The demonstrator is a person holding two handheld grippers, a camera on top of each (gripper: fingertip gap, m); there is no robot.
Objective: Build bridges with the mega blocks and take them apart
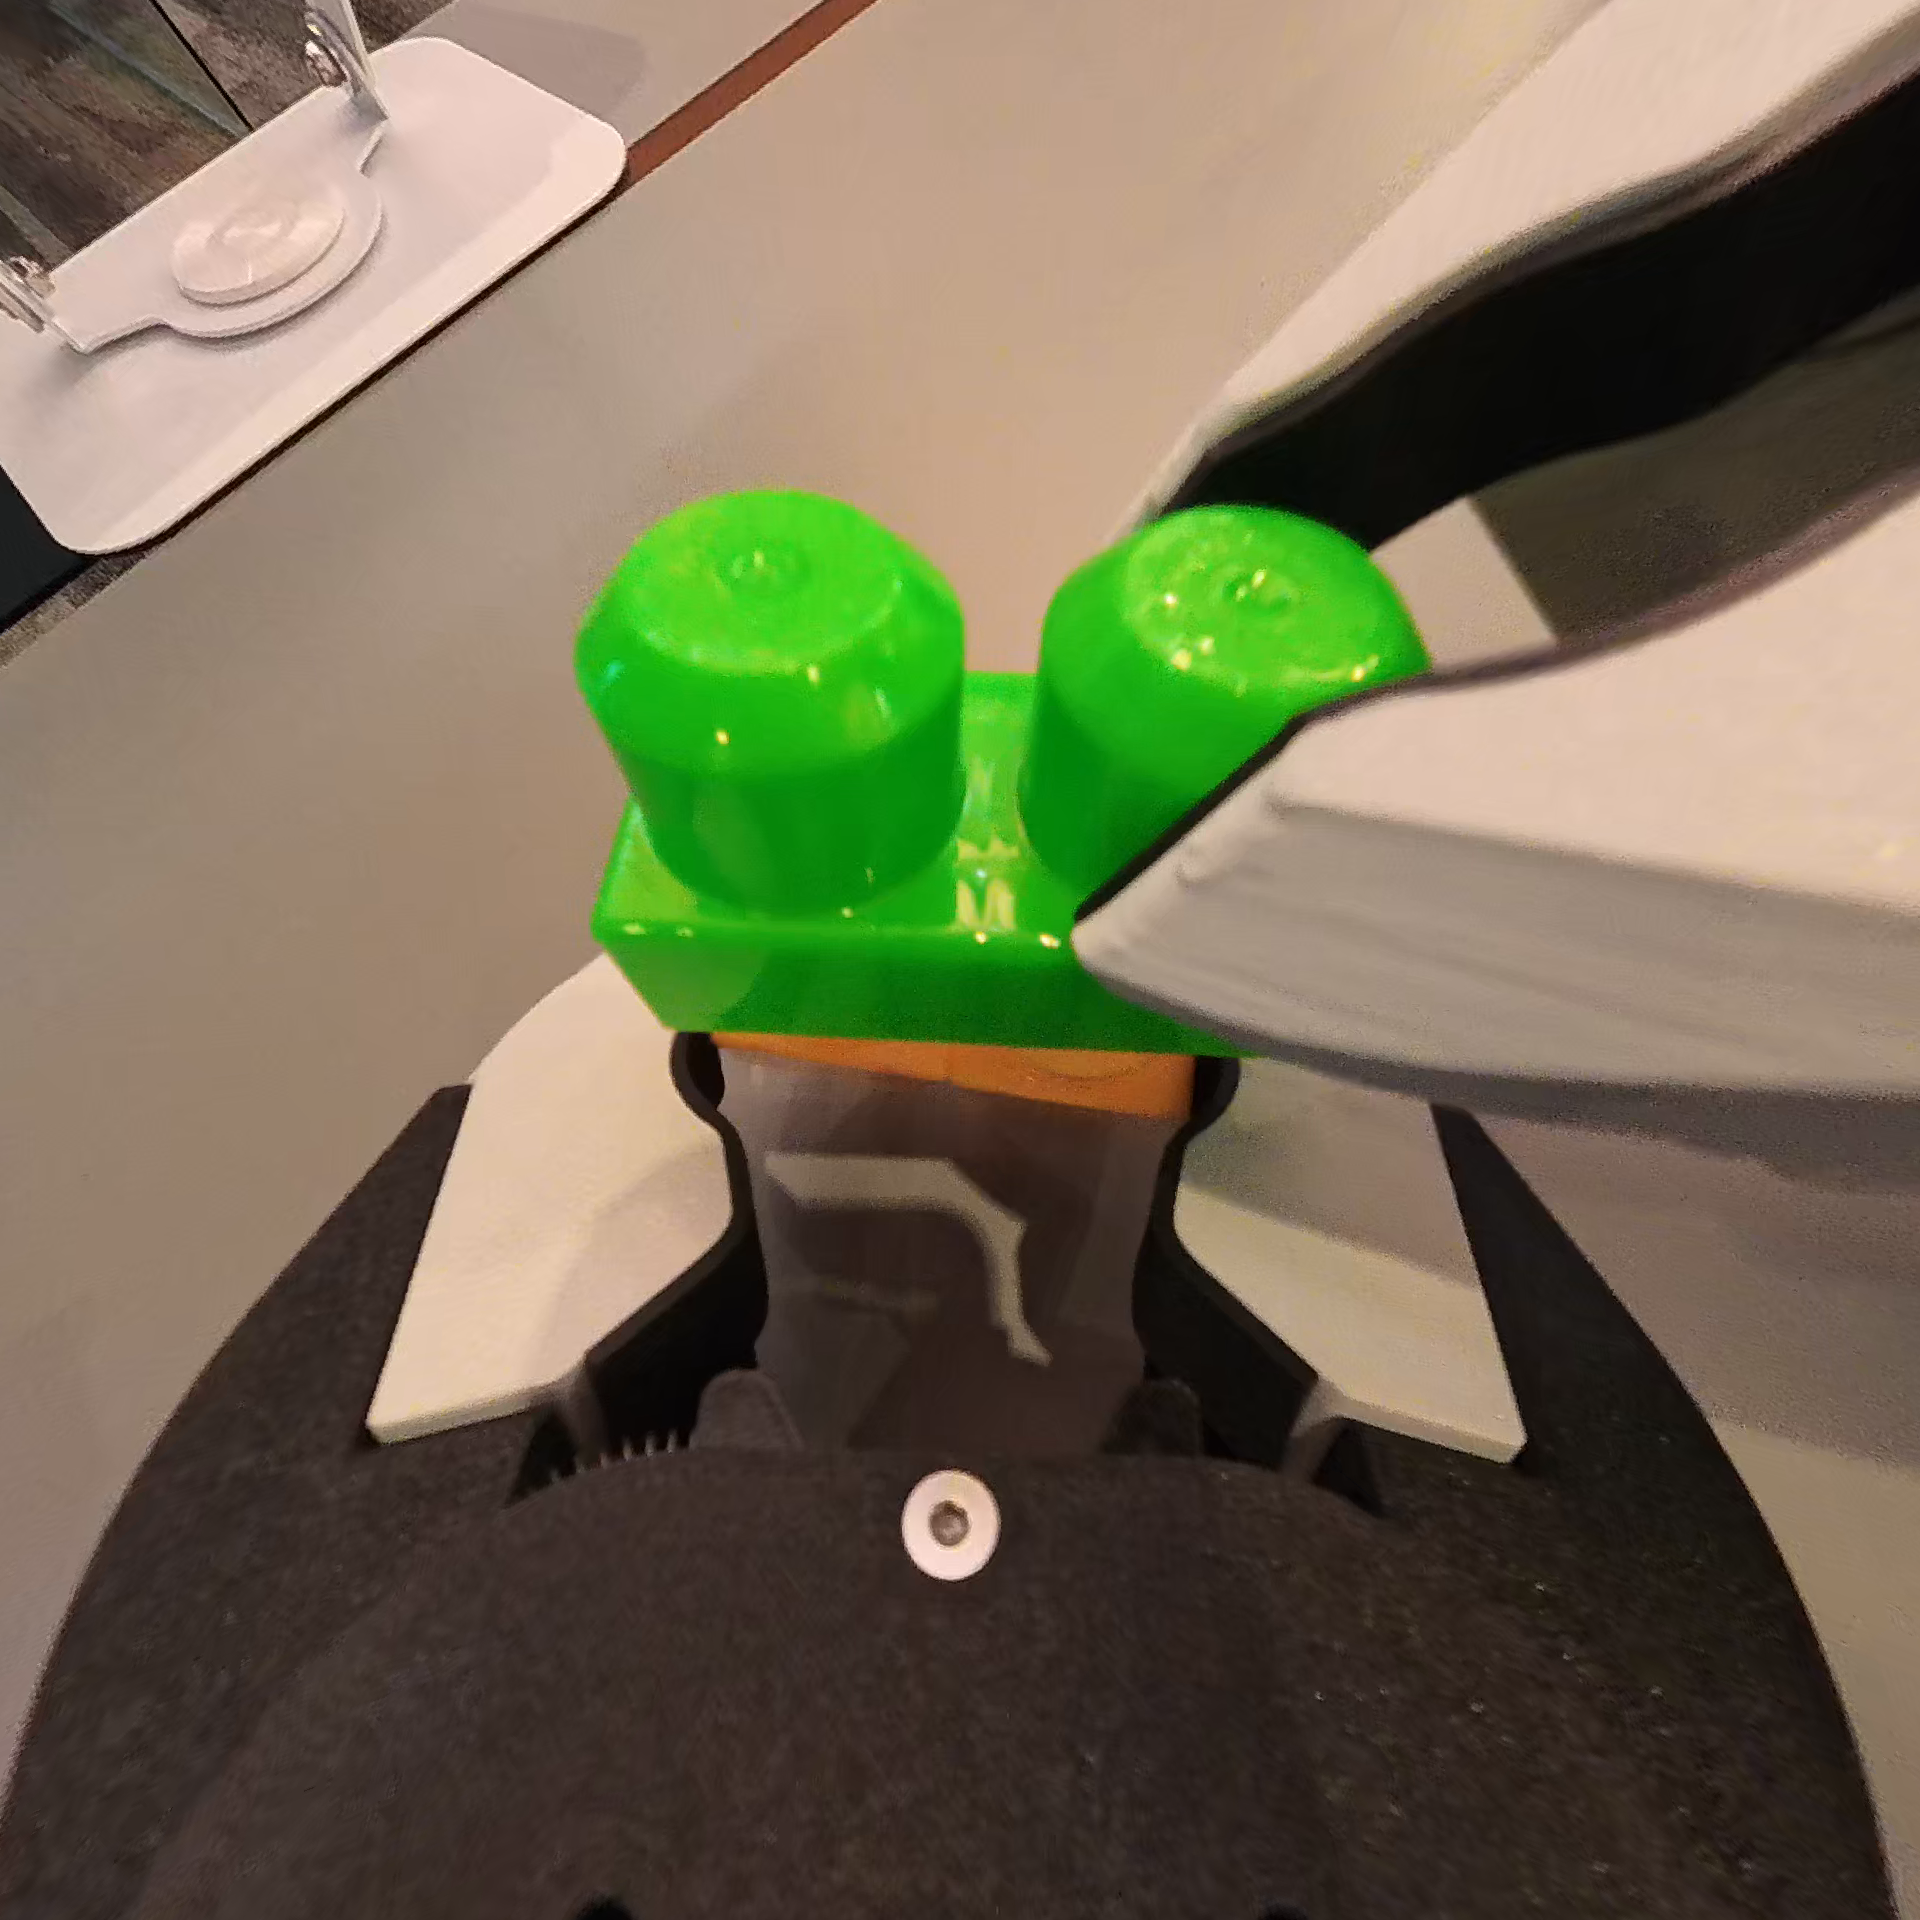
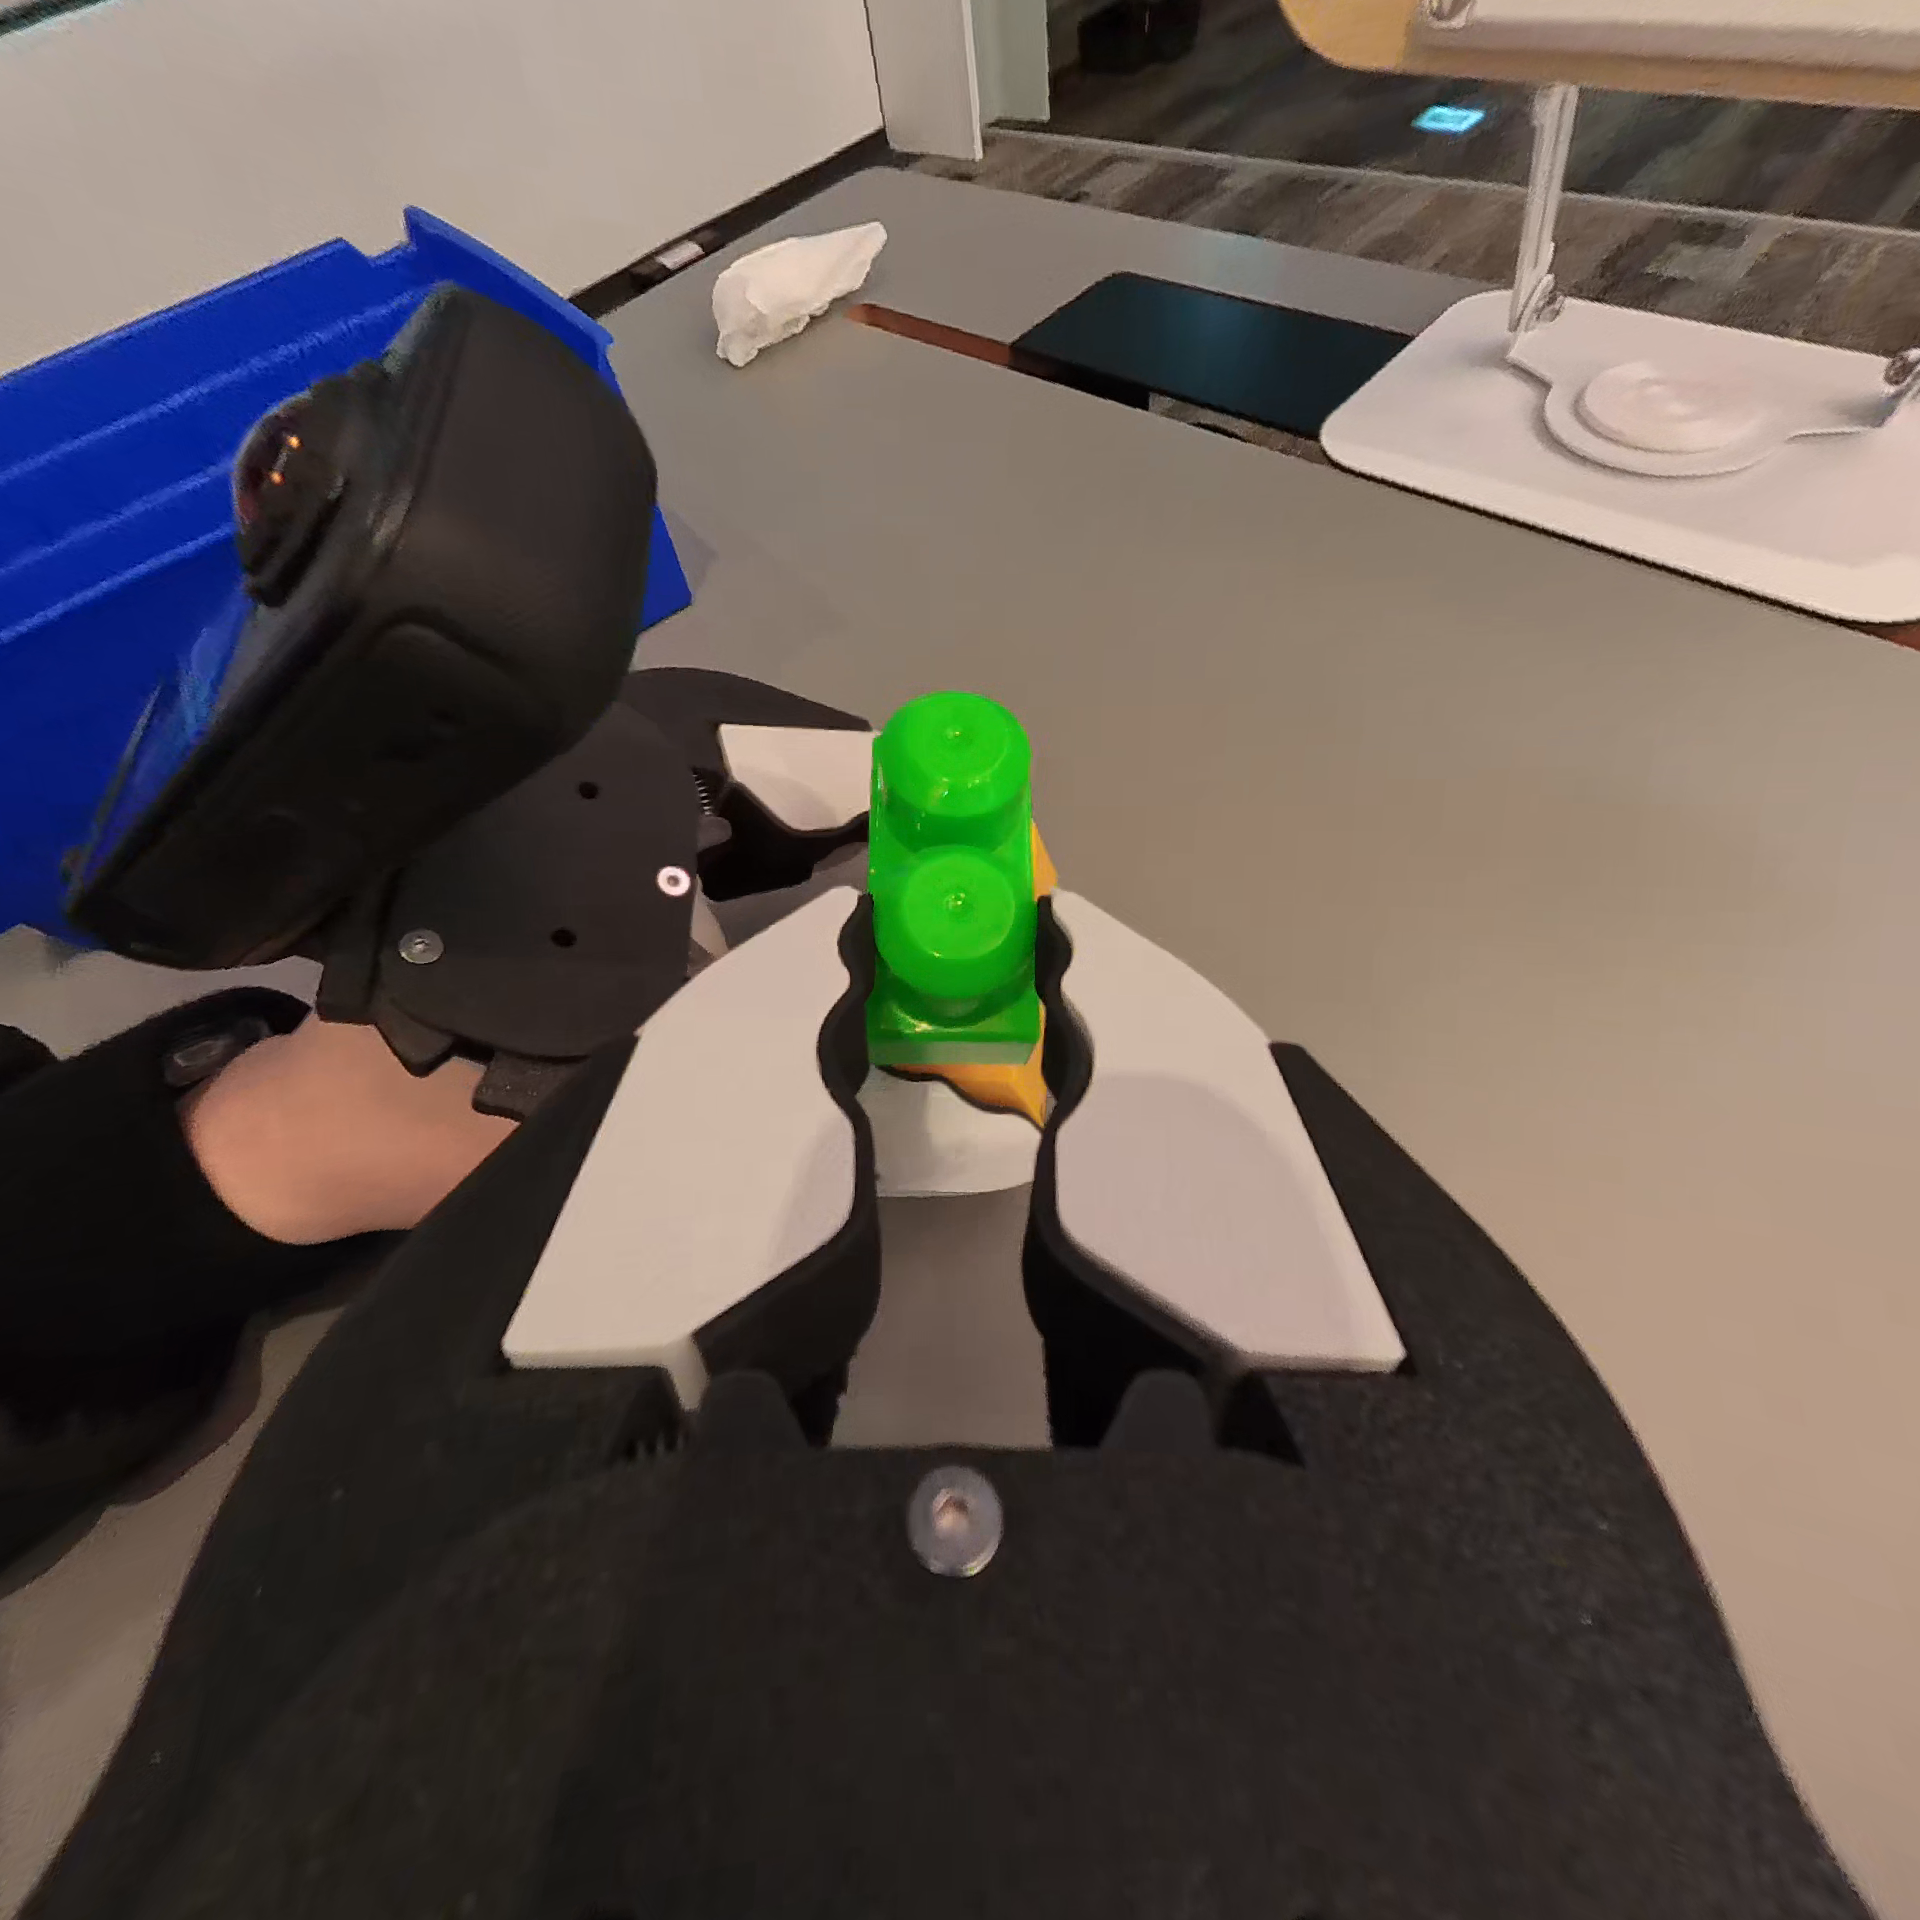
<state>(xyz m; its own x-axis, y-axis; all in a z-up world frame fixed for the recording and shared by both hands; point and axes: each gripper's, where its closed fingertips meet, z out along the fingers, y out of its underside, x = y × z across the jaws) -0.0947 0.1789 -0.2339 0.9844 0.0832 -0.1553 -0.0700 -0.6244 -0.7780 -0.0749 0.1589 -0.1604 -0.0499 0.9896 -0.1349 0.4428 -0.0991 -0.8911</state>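
The right gripper (image 2: 954, 997) is clamped on the near end of a green two-stud mega block (image 2: 951, 914), held above the grey surface (image 2: 1351, 831). An orange block (image 1: 997, 1075) sits under the green one, pinched by the left gripper (image 1: 951, 1081), which reaches in from the left. Farther off, a blue bin (image 2: 125, 540) stands at the surface's left edge, a crumpled tissue (image 2: 795, 286) and a white stand base (image 2: 1621, 457) toward its far edge.
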